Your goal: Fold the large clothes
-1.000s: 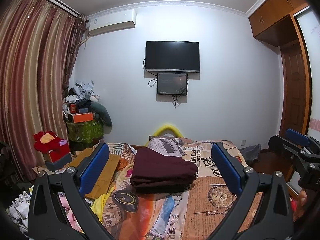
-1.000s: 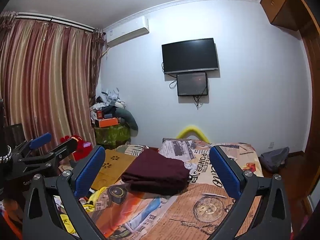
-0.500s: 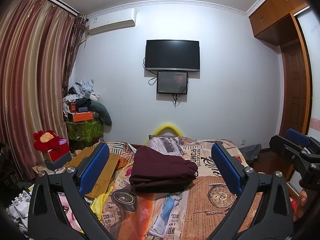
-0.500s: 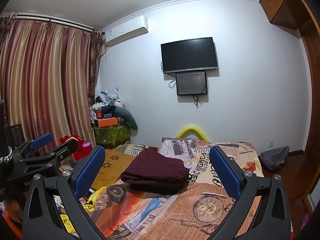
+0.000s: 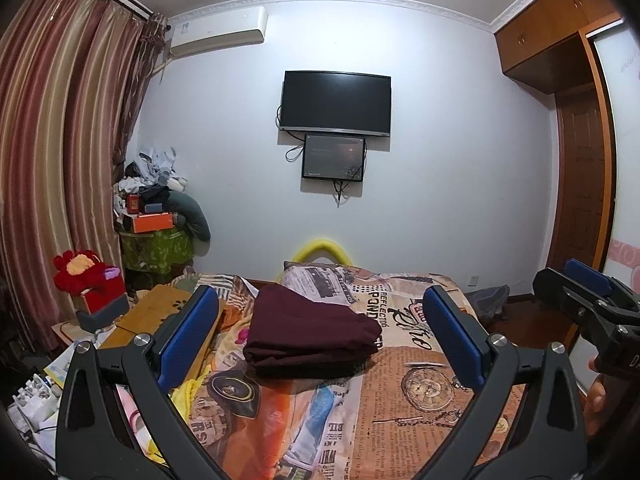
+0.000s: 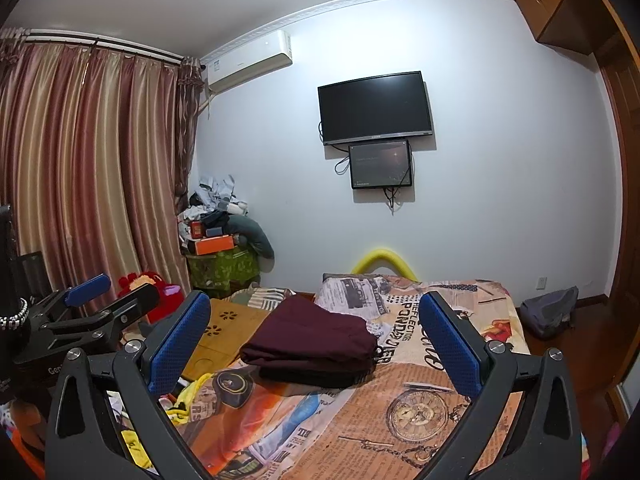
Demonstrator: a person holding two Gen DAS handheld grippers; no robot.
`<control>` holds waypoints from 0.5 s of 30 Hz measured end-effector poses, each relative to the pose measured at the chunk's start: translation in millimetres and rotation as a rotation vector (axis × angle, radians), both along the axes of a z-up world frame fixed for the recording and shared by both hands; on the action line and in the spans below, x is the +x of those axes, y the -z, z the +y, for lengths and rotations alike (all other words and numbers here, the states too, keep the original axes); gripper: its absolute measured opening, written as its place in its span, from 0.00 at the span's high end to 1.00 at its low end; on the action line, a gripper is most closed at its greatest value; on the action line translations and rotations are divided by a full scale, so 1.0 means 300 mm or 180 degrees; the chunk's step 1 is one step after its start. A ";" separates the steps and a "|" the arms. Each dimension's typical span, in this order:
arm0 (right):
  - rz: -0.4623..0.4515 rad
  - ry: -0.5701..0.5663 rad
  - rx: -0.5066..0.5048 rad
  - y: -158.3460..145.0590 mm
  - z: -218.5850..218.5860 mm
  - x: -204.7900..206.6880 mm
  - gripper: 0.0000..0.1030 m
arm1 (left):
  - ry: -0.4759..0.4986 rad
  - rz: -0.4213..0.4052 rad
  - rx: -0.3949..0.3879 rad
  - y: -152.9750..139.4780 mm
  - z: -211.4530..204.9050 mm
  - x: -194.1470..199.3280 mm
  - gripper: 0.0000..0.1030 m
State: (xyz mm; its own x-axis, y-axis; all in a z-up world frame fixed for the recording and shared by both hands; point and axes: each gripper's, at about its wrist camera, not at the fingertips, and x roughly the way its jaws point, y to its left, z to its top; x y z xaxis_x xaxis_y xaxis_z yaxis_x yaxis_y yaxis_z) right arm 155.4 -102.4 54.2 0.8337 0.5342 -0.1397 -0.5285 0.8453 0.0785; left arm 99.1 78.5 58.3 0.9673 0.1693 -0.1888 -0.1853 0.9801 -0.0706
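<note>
1. The left hand-held gripper (image 5: 320, 344) fills the lower part of the left wrist view; its two blue-padded fingers (image 5: 188, 336) stand wide apart with nothing between them, raised above the bed and touching no cloth.
2. The right hand-held gripper (image 6: 316, 346) sits low in the right wrist view; its blue pads (image 6: 450, 346) are likewise spread wide and hold nothing.
3. Each gripper shows in the other's view: the right one at the right edge of the left wrist view, the left one at the left edge of the right wrist view.
4. The dark maroon folded garment (image 5: 310, 330) lies in a flat, layered stack on the bed, at the centre of both views (image 6: 312, 346), between the fingers in the picture but well beyond them.
5. The bed carries a newspaper-print cover in orange and beige (image 5: 420, 400), with a pocket-watch picture at lower right.
6. A wooden board with cut-out flower shapes (image 6: 224, 332) lies just left of the garment.
7. On the white wall at the upper centre hangs a black flat television (image 5: 335, 103); a smaller dark screen (image 5: 334, 157) is just beneath it.
8. Striped pink-and-gold curtains (image 6: 88, 168) fill the left side.
</note>
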 end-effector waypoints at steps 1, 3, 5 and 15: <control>0.0001 0.0003 -0.0002 -0.002 0.000 -0.001 0.00 | 0.0006 0.0005 -0.0005 0.000 0.000 0.001 0.01; 0.0001 0.0001 0.0000 -0.002 -0.002 0.000 0.00 | -0.0010 0.0006 -0.0011 -0.002 0.003 0.001 0.01; 0.0000 0.0010 0.0003 -0.004 -0.001 -0.001 0.00 | -0.0008 0.0011 -0.0031 -0.002 0.004 0.001 0.01; 0.0025 0.0017 0.0026 0.004 -0.002 0.002 0.00 | -0.0028 0.0015 -0.0024 -0.008 0.001 0.004 0.01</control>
State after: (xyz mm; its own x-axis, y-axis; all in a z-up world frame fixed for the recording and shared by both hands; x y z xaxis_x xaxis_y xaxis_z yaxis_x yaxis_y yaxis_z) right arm 155.9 -103.1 53.0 0.8355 0.5308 -0.1419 -0.5232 0.8475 0.0897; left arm 100.2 78.7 60.7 0.9649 0.1763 -0.1946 -0.1942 0.9779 -0.0771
